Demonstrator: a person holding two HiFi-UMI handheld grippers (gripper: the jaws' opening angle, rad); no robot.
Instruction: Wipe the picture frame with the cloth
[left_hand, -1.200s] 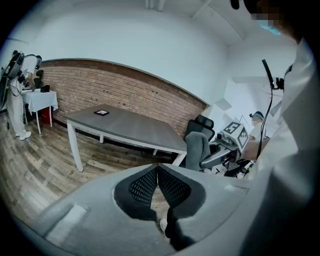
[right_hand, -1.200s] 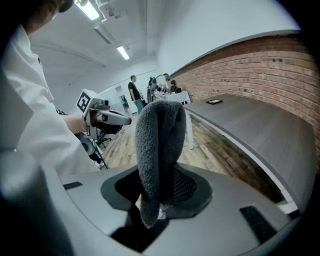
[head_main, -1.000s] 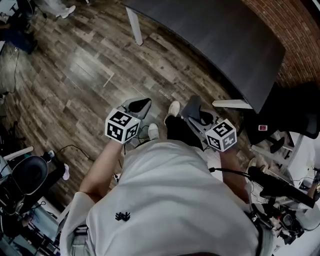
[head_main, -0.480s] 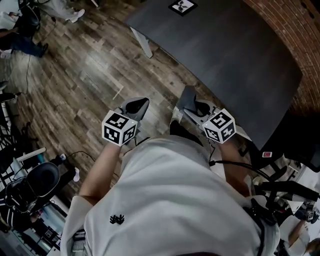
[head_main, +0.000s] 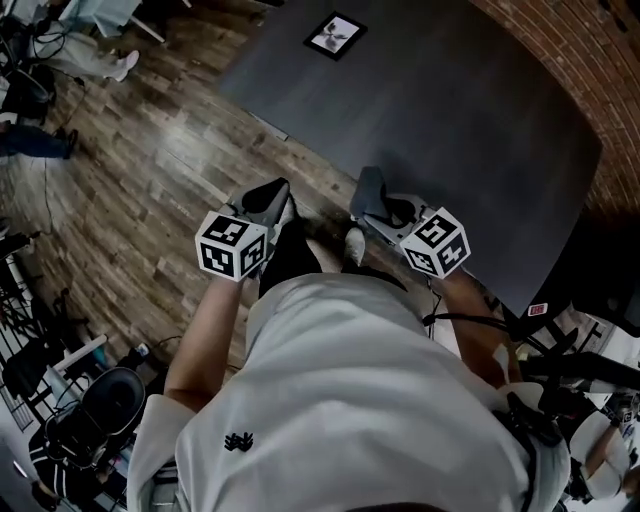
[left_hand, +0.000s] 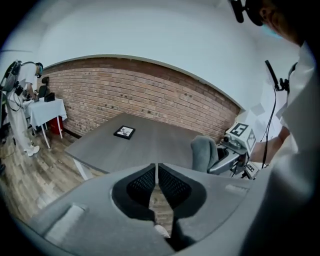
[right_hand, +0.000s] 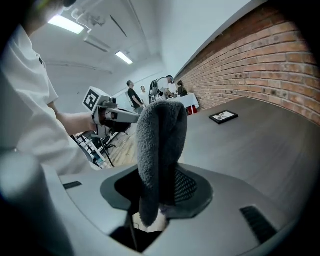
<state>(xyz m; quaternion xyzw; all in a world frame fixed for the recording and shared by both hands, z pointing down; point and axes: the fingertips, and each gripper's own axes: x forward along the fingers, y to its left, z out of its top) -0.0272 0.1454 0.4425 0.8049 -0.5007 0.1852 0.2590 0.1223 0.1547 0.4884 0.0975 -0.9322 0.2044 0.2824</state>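
You are on the approach, and I judge that no wiping has begun. Your right gripper (right_hand: 159, 197) is clamped on the thick, folded dark grey cloth (right_hand: 159, 145), which stands up out of its jaws in the middle of the right gripper view. Your left gripper (left_hand: 157, 175) has its jaws pressed together with nothing between them. The small black picture frame with a pale print (head_main: 335, 35) lies flat at the top centre of the head view, on the dark grey counter (head_main: 470, 130), well apart from both grippers, which sit near the counter's lower left edge. Next you would need to step in, carry the cloth out over the frame and lower it onto its face; the free left gripper could steady the frame's edge against sliding
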